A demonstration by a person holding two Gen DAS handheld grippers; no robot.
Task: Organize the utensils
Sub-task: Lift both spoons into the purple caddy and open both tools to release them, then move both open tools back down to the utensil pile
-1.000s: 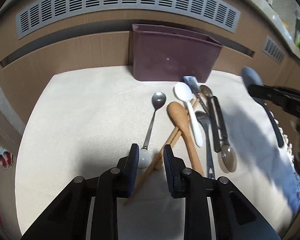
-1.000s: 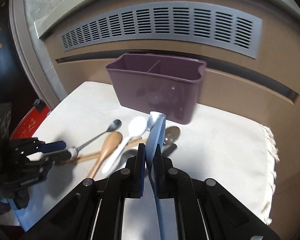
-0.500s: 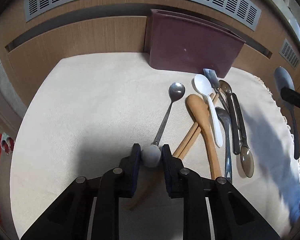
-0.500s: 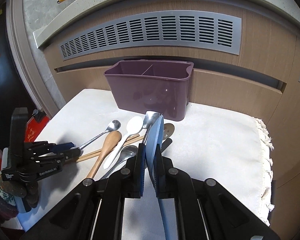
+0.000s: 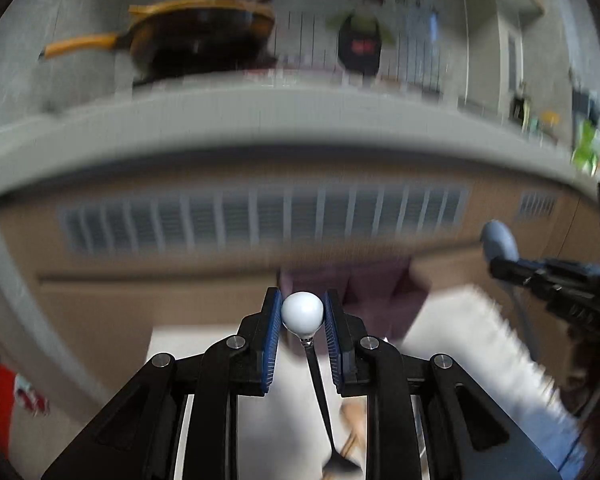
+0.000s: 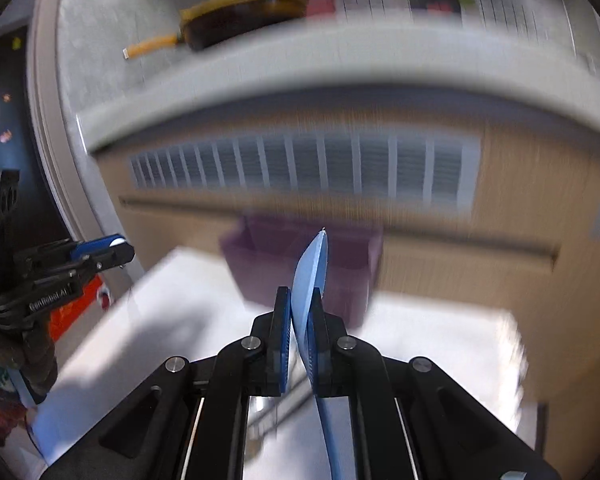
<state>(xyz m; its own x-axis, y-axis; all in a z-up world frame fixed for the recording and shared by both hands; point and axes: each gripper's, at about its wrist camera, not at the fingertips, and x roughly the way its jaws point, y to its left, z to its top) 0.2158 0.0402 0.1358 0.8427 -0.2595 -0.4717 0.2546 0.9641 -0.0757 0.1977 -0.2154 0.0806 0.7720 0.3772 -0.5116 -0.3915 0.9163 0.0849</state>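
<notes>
My left gripper [image 5: 302, 300] is shut on the white ball end [image 5: 302, 314] of a metal spoon. The spoon's thin stem [image 5: 318, 384] hangs down towards the cloth, clear of it. My right gripper [image 6: 300, 300] is shut on a pale blue spoon [image 6: 310, 268], whose bowl stands edge-on above the fingers while the handle hangs below. The purple utensil caddy [image 6: 268, 256] stands blurred at the back of the white cloth [image 6: 180, 300], beyond both grippers. In the left wrist view the right gripper [image 5: 504, 268] sits at the right edge; in the right wrist view the left gripper [image 6: 120, 250] is at the left.
A wooden panel with a grey vent grille [image 5: 260, 220] rises behind the caddy, under a grey counter edge [image 5: 260, 120]. A yellow-handled pan [image 5: 196, 36] sits on the counter. A blurred wooden utensil [image 5: 356, 428] lies on the cloth below the left gripper.
The left gripper closed on the spoon's white ball end and lifted it off the cloth. Both grippers rose and tilted up, so the counter top now shows. The right still holds the blue spoon.
</notes>
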